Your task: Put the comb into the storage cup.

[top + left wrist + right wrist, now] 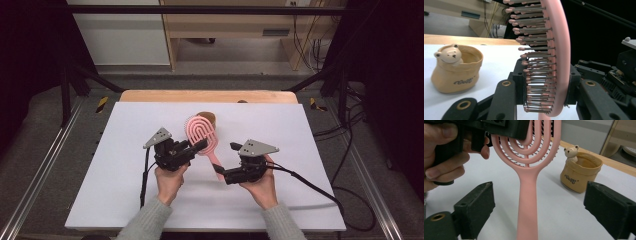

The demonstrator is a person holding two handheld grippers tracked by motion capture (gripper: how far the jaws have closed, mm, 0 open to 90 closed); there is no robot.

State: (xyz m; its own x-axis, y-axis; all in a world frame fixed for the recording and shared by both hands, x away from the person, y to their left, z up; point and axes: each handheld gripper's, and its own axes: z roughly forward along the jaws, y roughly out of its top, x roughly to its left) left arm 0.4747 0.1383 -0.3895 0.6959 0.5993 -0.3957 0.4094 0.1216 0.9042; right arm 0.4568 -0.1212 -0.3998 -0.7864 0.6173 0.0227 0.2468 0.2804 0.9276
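High view: you have both grippers low over the white table [125, 190], with a pink hairbrush [201, 131] between them. Your left gripper [197, 146] has its jaws closed on the lower part of the brush head, one pad against the bristle side and one against the smooth back; the left gripper view shows this plainly, the brush [554, 62] standing edge-on with its rows of pins pointing to the left of that picture. Your right gripper [218, 170] sits at the handle end. In the right gripper view its jaws stand wide, well clear of the handle on either side, so the brush [527, 195] runs up the middle between them without either pad touching it. Your left hand [441, 157] and its gripper appear at the top left of that view, clamped over the looped head. A small tan pot [580, 172] with a bear figure at its rim stands on the table beyond the brush; from above it is mostly hidden behind the brush head, so it may be just beside it or a little apart.
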